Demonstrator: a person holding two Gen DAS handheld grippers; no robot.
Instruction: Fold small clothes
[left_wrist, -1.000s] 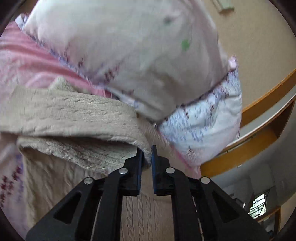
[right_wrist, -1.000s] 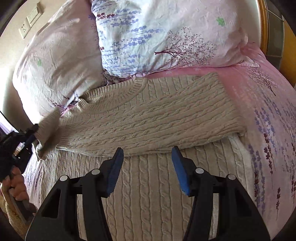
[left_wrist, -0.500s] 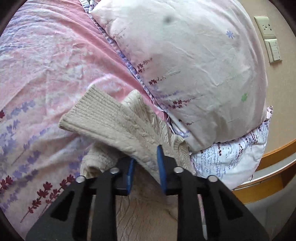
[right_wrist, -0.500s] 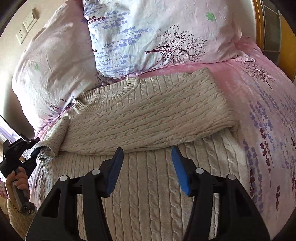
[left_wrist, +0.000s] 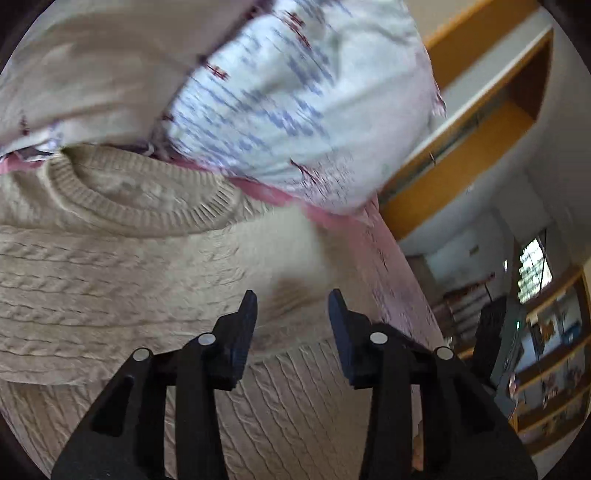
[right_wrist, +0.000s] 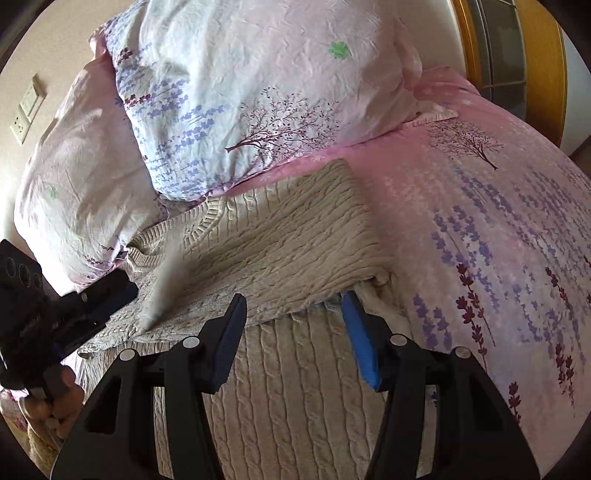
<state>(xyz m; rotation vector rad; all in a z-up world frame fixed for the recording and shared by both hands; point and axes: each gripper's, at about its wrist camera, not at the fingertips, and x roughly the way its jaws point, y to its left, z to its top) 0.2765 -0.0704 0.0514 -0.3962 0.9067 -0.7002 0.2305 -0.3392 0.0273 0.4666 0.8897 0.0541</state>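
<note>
Two grippers, both spread wide and holding nothing. The sweater (right_wrist: 280, 254) lies on the bed (right_wrist: 480, 236) against the pillows (right_wrist: 236, 96), long axis crosswise. Its folded sleeve edge sits just ahead of the right gripper (right_wrist: 291, 314); the left gripper (left_wrist: 291, 306) hovers over it near the collar (left_wrist: 122, 206).

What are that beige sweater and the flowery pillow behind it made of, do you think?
The sweater looks like thick knitted yarn, wool or acrylic: raised cable ribs, ribbed collar, matte. The pillow cover seems thin woven cotton or a blend: fine crinkles, printed flowers, no sheen.
</note>
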